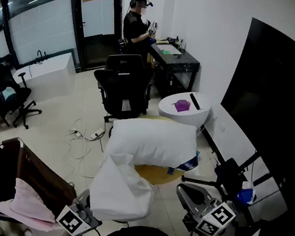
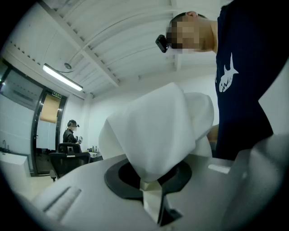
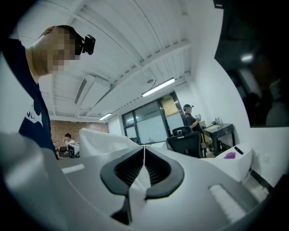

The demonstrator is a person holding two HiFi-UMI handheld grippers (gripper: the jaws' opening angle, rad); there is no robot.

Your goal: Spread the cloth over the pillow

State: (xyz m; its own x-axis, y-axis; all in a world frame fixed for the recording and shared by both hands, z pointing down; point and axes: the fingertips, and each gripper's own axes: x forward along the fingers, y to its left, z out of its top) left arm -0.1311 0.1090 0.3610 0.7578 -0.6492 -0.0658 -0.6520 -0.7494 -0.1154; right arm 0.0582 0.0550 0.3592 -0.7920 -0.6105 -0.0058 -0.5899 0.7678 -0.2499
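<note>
Below, left hand-held gripper and right hand-held gripper each pinch the white cloth, bunched before the pillow on a round tabletop.

I see a bright, evenly lit room: strip lamps overhead, daylight through windows at upper left. Both gripper views bow toward dark round corners; the close white cloth looks soft, nearly washed out.

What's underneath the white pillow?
A round yellowish tabletop shows beneath the pillow. Most of its top is covered by the pillow, and the hanging cloth hides its left side.
</note>
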